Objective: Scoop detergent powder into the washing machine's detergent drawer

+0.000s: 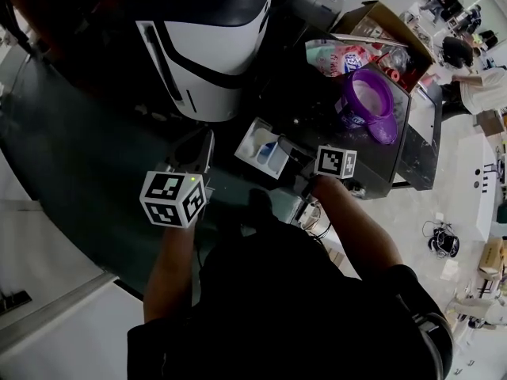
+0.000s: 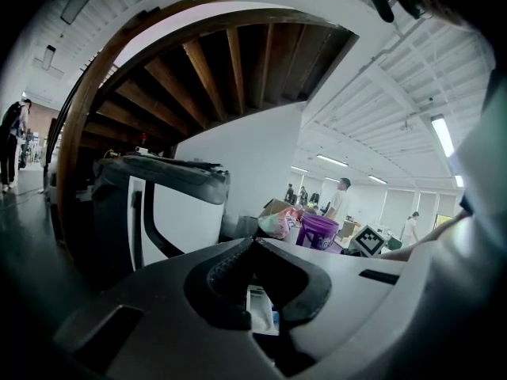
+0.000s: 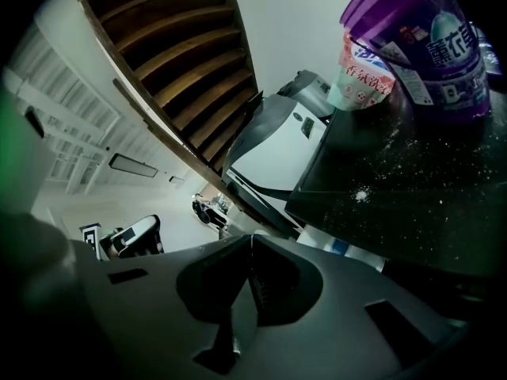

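- Head view: left gripper (image 1: pixel 203 146) hangs over the dark washing machine top (image 1: pixel 310 108), left of the open drawer (image 1: pixel 258 143). The right gripper (image 1: pixel 290 156) is at the drawer's right edge. The purple tub (image 1: pixel 368 98) and the detergent bag (image 1: pixel 336 58) stand further back.
- Left gripper view: left gripper (image 2: pixel 253 242) has its jaw tips touching and holds nothing; the drawer (image 2: pixel 261 312), with white powder in it, shows below.
- Right gripper view: right gripper (image 3: pixel 252 237) has its jaws closed too. The drawer (image 3: pixel 353 253) is just ahead, and spilled powder (image 3: pixel 362 195) lies near the tub (image 3: pixel 428 47).
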A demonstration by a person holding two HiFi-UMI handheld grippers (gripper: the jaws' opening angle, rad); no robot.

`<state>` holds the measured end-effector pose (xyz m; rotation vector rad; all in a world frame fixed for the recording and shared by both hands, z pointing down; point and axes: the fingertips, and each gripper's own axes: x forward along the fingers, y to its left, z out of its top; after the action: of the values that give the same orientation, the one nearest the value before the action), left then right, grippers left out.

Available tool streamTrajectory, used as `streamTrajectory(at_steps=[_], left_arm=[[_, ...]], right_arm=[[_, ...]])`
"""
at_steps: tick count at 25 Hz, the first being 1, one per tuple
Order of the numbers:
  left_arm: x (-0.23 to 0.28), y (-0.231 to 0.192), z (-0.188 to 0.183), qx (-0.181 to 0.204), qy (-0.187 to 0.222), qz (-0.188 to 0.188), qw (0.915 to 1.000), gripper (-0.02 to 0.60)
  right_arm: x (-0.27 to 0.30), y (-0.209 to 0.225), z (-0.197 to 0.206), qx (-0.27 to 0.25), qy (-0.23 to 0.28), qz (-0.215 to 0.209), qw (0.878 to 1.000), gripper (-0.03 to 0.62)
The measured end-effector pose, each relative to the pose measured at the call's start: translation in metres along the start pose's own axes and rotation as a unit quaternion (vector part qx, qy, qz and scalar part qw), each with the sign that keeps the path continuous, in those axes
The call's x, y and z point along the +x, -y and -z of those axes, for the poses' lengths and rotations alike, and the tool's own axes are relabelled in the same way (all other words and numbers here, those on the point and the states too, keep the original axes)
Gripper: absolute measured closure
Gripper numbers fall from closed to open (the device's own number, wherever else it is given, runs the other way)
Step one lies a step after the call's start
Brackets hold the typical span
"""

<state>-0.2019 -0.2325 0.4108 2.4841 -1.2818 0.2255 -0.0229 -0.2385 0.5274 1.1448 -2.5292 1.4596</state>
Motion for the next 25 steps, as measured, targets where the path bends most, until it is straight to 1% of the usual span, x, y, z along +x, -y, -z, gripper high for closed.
streamTrajectory(at_steps=[3, 7, 16, 19, 22, 25], left_arm=[[-0.001, -0.002, 0.002, -0.003, 0.001, -0.003, 1.0, 0.574], [-0.003, -0.002, 0.004, -0.006, -0.001, -0.006, 1.0, 0.574], [-0.007, -0.007, 0.006, -0.01, -0.003, -0.013, 0.9999, 0.574], [-0.009, -0.009, 0.009, -0.013, -0.004, -0.015, 0.9998, 0.574], [-0.012, -0.011, 0.01, -0.015, -0.004, -0.017, 0.9997, 0.574], [-0.015, -0.015, 0.011, -0.018, -0.003, -0.02, 0.9996, 0.574]], right_arm=[[0.005, 0.004, 0.003, -0.014, -0.01, 0.008, 1.0, 0.576], [0.01, 0.008, 0.009, -0.048, -0.029, 0.024, 0.998, 0.576], [0.023, 0.012, 0.019, -0.126, -0.068, 0.059, 0.988, 0.576], [0.029, 0.013, 0.024, -0.164, -0.086, 0.071, 0.98, 0.576], [0.034, 0.014, 0.028, -0.208, -0.106, 0.085, 0.969, 0.576], [0.04, 0.014, 0.031, -0.244, -0.12, 0.091, 0.958, 0.576]])
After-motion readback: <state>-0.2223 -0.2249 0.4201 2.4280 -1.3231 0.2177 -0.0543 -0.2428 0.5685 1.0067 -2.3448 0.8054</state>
